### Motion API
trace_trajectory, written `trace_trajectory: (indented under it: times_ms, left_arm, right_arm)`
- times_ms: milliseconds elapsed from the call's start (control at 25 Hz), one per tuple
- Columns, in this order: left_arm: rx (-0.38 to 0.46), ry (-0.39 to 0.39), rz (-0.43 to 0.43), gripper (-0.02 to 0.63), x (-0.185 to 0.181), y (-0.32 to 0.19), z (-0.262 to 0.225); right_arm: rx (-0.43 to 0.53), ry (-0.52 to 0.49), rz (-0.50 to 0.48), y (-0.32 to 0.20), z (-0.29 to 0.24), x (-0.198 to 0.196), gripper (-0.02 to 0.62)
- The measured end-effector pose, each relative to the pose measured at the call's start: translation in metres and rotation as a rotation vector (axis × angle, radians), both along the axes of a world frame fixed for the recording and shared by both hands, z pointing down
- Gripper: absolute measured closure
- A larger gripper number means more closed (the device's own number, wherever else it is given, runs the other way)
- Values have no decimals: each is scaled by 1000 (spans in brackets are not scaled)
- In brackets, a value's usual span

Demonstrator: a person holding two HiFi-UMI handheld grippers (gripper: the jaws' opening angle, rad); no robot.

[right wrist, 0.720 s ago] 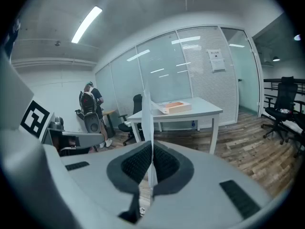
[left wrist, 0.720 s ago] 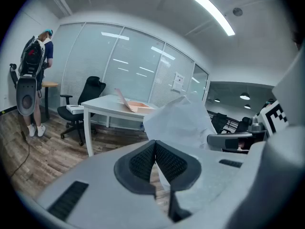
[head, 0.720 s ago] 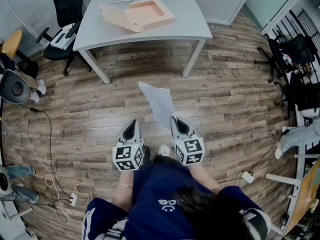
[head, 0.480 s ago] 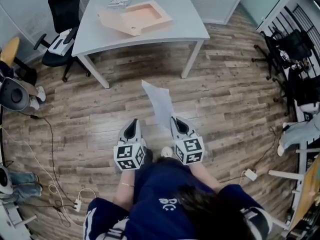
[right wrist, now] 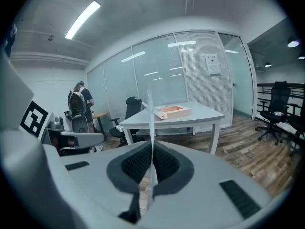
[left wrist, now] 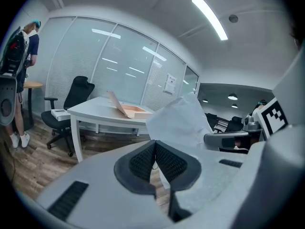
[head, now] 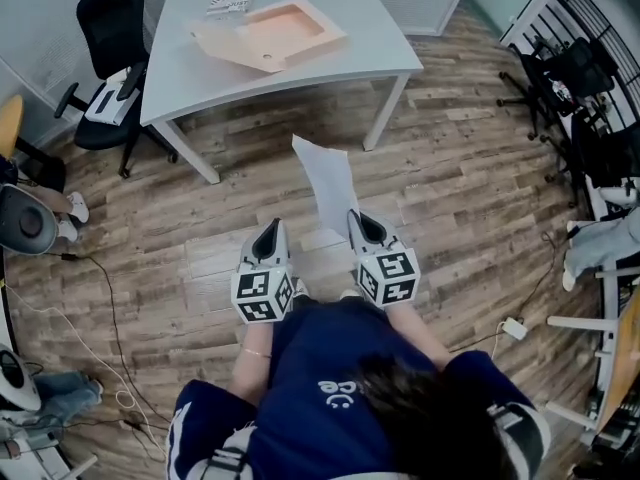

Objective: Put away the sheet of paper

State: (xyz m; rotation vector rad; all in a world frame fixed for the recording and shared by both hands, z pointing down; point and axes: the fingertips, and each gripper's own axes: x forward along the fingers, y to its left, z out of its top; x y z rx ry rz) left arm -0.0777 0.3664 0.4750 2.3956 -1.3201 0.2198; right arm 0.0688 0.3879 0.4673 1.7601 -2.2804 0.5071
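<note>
**A:** What does each tool hold?

**B:** The right tool (right wrist: 151, 160) is clenched on the paper (right wrist: 150, 120), seen edge-on as a thin white line rising from between the pads. The left tool (left wrist: 154, 151) is closed on nothing. The white sheet behind it (left wrist: 178, 123) belongs to its neighbour.

**A:** And from above?

**B:** The right tool (head: 364, 222) grips the near edge of the paper (head: 328, 178). The sheet reaches forward in the air above the floor (head: 460, 198), towards the bench (head: 330, 63). The left tool (head: 268, 232) is level with the right and clear of the sheet.

**A:** How should the sheet handle?

**B:** Judged light, thin and limp. Held by one edge, its far end curls and would flap with any quick move. It creases and tears easily but will not break. An edge pinch is the best hold. A second pinch by the left tool on the same near edge would steady it for laying into the box (head: 285, 30) on the bench, if that is where it goes.

**A:** What differs from the earlier frames?

**B:** Both tools and the paper are closer to the bench, and the sheet's tip now nears its front edge. The right tool's grip has not changed, and the left stays closed and empty.
</note>
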Motion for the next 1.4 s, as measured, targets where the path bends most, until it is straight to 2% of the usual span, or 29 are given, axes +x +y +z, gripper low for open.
trace_trajectory:
  times_ms: [240,400,800,1040,1240,1400]
  left_arm:
    - [13,-10,30,601,-25,-27,1]
    - [19,-21,34,601,-29,-43,1]
    - [-24,-45,-42,601,-27,-92,21]
    - [-60,-62,-73,601,-2,-144,26]
    - [-31,-80,-68,601,32,-195,17]
    - [-24,-87,-95,601,54,-223,15]
  right_arm:
    - [23,1,16,-28,-4,-24,586]
    - [37,10,16,-45,-11,-25,586]
    - [6,-6,-21,-116,6,-8,586]
    - [-50,-17,-69,-170,20,11,586]
    - [-57,0,-149,-218,21,28,586]
    - [-41,19,-223,-250,18,41,586]
